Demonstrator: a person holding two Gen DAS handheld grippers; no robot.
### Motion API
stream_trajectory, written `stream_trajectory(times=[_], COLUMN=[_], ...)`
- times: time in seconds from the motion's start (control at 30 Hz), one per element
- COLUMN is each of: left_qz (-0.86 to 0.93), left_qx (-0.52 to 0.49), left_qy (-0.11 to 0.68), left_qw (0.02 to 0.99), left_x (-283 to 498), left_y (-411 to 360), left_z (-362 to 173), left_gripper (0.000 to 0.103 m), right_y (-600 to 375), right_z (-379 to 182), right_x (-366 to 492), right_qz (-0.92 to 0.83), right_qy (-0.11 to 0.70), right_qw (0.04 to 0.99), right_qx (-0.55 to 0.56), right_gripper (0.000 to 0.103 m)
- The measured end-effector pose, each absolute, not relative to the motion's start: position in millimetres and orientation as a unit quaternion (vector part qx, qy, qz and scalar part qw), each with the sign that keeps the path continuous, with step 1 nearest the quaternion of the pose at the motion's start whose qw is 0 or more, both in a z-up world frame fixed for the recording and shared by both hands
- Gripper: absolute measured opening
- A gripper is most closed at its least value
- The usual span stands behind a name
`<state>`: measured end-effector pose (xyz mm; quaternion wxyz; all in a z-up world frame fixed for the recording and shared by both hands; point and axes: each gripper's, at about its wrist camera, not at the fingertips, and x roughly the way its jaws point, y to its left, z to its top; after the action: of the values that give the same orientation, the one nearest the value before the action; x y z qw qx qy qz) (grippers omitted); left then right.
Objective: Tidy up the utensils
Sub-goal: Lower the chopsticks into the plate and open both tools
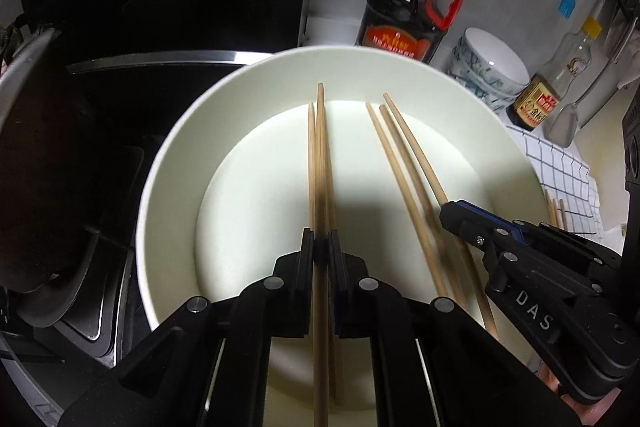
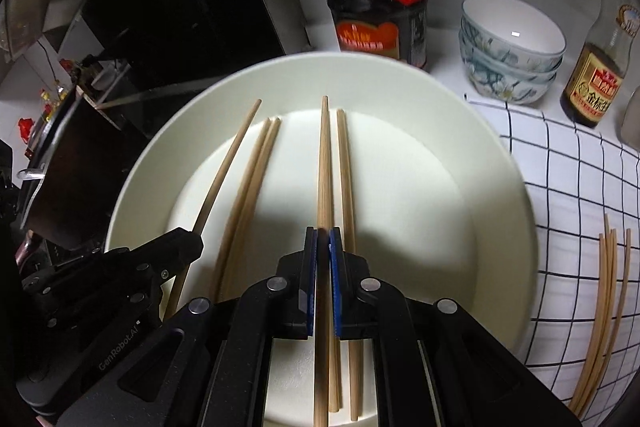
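left tongs (image 1: 320, 247) | clamped on chopsticks (image 1: 320, 163) | right tongs (image 2: 323, 247) | clamped on second bundle (image 2: 325, 163) | both over white bowl (image 2: 400, 87), likely for drop-in | spare chopsticks (image 2: 604, 307) on checked cloth (image 2: 560, 167)

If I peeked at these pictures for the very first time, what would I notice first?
You'd see the big round white bowl filling the middle, with both black grippers poised over it. The left gripper and the right gripper each pinch thin light wooden chopsticks pointing into it. Behind stands a dark sauce bottle with a red handle, beside stacked floral bowls.
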<state>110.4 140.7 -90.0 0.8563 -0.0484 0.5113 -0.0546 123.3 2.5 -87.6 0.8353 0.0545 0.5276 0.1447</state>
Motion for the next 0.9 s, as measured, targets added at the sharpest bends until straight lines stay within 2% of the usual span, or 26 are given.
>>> stream_trajectory(times=[0.33, 0.43, 0.5, 0.67, 0.9], left_qz=[-0.048, -0.041, -0.032, -0.016, -0.002], left_qx=[-0.042, -0.041, -0.044, -0.053, -0.056], left_qy=[0.52, 0.515, 0.508, 0.503, 0.495], left_qw=[0.852, 0.855, 0.859, 0.863, 0.867], left_x=[117.7, 116.1, 114.3, 110.3, 101.3], left_y=[144.2, 145.7, 149.2, 157.2, 156.5], left_z=[-99.8, -96.2, -91.9, -83.8, -73.3], left_gripper=[0.01, 0.033, 0.053, 0.064, 0.07], right_y=[0.4, -2.2, -5.2, -11.5, -22.1], right_z=[-97.8, -94.9, -91.9, -83.3, -68.5], right_x=[127.3, 127.2, 126.5, 121.2, 109.3], right_qz=[0.134, 0.131, 0.13, 0.129, 0.13], right_qy=[0.536, 0.532, 0.529, 0.52, 0.508], right_qw=[0.832, 0.836, 0.838, 0.843, 0.85], right_qx=[0.045, 0.043, 0.044, 0.045, 0.044], right_gripper=[0.007, 0.011, 0.013, 0.018, 0.026])
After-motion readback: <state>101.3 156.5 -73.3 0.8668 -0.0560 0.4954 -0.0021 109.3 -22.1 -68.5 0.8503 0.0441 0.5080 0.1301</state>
